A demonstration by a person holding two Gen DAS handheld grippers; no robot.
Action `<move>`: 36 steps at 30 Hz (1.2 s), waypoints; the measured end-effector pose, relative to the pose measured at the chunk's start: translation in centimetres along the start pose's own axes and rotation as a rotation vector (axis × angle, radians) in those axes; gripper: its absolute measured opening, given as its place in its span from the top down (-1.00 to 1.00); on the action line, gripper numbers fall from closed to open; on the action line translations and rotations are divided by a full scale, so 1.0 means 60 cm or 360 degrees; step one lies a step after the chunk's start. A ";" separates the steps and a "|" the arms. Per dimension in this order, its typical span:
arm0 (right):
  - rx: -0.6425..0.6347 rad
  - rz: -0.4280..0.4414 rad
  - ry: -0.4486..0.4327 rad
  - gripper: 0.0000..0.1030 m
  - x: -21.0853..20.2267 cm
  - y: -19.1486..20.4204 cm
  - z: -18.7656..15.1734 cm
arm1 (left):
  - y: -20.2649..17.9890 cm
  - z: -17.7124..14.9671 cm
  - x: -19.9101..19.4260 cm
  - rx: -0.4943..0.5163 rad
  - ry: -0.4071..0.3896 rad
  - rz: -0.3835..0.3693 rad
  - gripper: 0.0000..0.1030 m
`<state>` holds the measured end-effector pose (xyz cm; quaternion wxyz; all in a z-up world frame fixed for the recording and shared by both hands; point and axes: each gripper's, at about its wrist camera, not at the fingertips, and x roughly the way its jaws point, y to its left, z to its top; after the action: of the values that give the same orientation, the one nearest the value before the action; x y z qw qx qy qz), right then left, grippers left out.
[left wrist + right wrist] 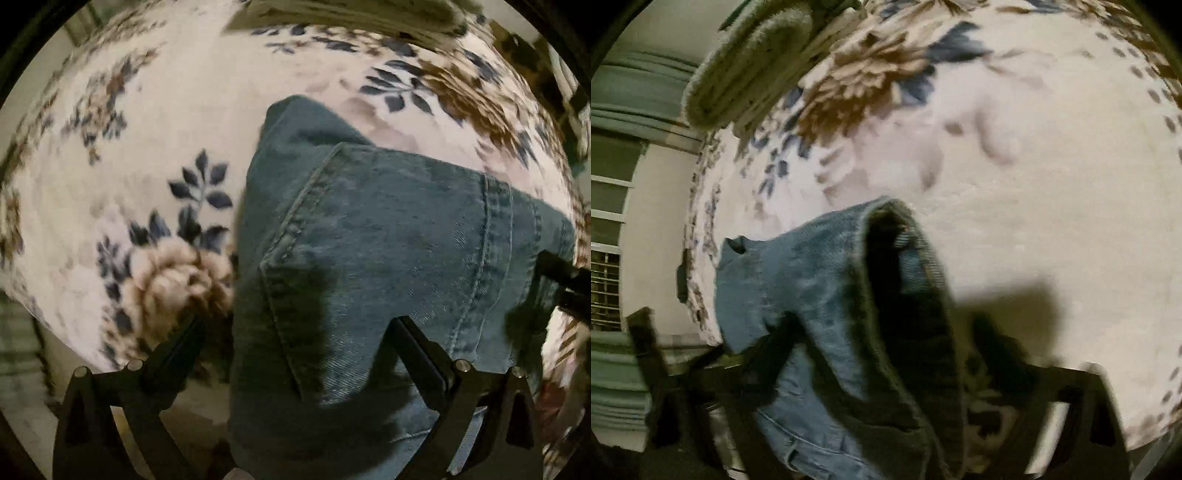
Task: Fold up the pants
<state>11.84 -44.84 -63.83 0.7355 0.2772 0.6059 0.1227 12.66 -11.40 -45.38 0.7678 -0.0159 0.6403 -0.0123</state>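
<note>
Pants (pixel 388 258), blue denim, hang and bunch directly in front of both my grippers, over a white blanket (pixel 177 122) printed with blue leaves and brown flowers. From my left gripper (pixel 299 332) I see the fingers spread wide: the left finger (pixel 173 350) stands over the blanket beside the denim's left edge, while the right finger (pixel 417 350) lies against the cloth. A pocket seam runs between them, and the fabric passes down through the gap toward the camera. I cannot tell if that cloth is pinched lower down or only draped there.

My right gripper (pixel 886 369) view is blurred. A rolled edge of the pants (pixel 849 295) loops up just ahead, its dark inner side showing, and the denim drops between the two fingers. The left finger (pixel 713 373) and right finger (pixel 1063 391) look well apart, though whether they clamp any cloth is not clear to me. Far ahead to the left, a fuzzy greenish cushion (pixel 750 62) lies on the blanket's edge.
</note>
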 end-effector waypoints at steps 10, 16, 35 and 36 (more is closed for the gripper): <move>-0.0022 -0.0306 -0.0149 0.72 -0.049 0.060 -0.023 | -0.047 -0.011 -0.023 0.0056 -0.0011 0.0010 -1.00; 0.0065 -0.0359 -0.0177 0.75 -0.118 0.051 -0.033 | -0.044 0.021 -0.086 0.0043 -0.0114 -0.0063 -1.00; 0.0257 -0.0481 -0.0020 -0.10 -0.110 -0.068 -0.022 | 0.035 0.089 -0.023 -0.0113 0.0021 -0.0239 -1.00; 0.0285 -0.0456 -0.0037 -0.10 -0.125 -0.065 -0.034 | 0.037 0.073 -0.035 -0.0117 0.0007 -0.0253 -1.00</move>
<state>7.50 -51.39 -60.06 0.7249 0.2538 0.6391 -0.0410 16.62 -9.03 -42.62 0.7619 -0.0947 0.6388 -0.0497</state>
